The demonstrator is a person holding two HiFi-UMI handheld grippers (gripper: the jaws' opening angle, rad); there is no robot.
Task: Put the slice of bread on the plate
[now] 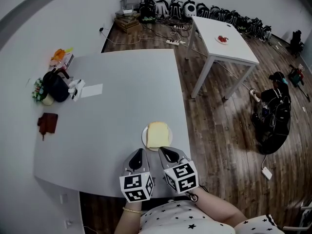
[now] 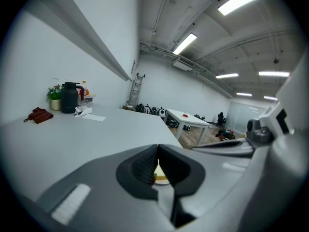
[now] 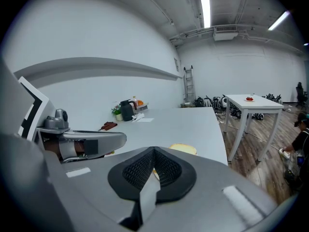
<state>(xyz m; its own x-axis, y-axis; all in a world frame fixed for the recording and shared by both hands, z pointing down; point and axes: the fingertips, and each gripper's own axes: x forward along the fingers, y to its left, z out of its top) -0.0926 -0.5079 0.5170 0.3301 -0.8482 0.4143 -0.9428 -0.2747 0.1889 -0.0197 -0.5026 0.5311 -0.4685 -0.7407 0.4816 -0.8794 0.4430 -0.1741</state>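
Observation:
A pale slice of bread (image 1: 158, 134) lies on a small white plate (image 1: 144, 137) near the front right edge of the grey table (image 1: 112, 121). Just short of the plate, my left gripper (image 1: 138, 155) and right gripper (image 1: 167, 154) hover side by side over the table's front edge, both shut with nothing held. In the right gripper view, the bread (image 3: 184, 149) shows just beyond the closed right gripper (image 3: 154, 164). In the left gripper view, a sliver of bread (image 2: 158, 169) shows past the closed left gripper (image 2: 157, 163).
A black jug (image 1: 55, 87), a small plant (image 1: 39, 90), a white paper (image 1: 91, 90) and a brown cloth (image 1: 48, 123) sit at the table's left. A white table (image 1: 222, 38) stands to the right, with bags (image 1: 273, 118) on the wooden floor.

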